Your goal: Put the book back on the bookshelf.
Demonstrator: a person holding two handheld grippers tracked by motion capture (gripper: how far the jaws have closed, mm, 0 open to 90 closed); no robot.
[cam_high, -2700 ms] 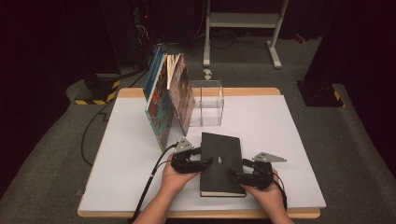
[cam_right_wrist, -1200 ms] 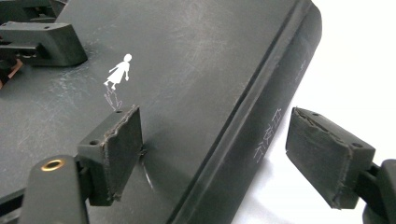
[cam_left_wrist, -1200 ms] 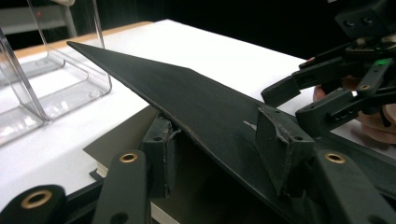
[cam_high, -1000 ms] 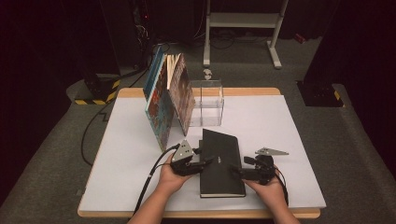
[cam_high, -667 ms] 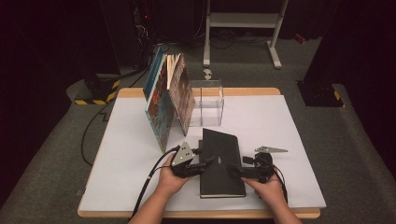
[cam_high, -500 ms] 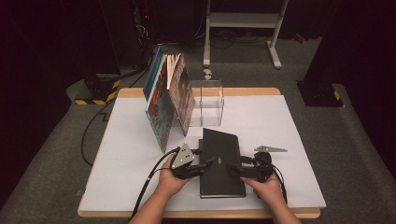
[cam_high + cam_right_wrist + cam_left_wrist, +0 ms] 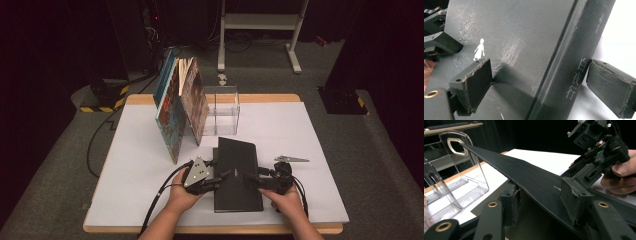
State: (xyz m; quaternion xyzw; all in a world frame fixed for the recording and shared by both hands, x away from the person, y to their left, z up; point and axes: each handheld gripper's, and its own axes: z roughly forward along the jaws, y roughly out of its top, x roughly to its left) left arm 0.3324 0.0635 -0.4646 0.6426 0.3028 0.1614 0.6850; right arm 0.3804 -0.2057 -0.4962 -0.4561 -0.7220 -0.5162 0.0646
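A thick black book (image 7: 237, 175) lies on the white table (image 7: 310, 135), spine to the right. My left gripper (image 7: 220, 176) holds its left edge, one pad on the cover (image 7: 529, 175) and the other pad (image 7: 510, 202) under that edge. In the left gripper view the cover slopes up toward the far corner. My right gripper (image 7: 250, 179) straddles the spine (image 7: 571, 62): the left pad (image 7: 477, 82) rests over the cover, and the right pad (image 7: 611, 85) stands clear of the spine. Its jaws have just been opening, with the spine between them.
Several picture books (image 7: 180, 105) lean upright at the back left, next to a clear acrylic holder (image 7: 222, 110). A cable (image 7: 160, 200) trails off the table's front edge from the left gripper. A metal stand (image 7: 260, 25) is on the floor beyond the table.
The right gripper has rolled, so its grey plate now lies flatter, and its jaws stand wider about the spine. The left gripper has shifted slightly at the book's left edge.
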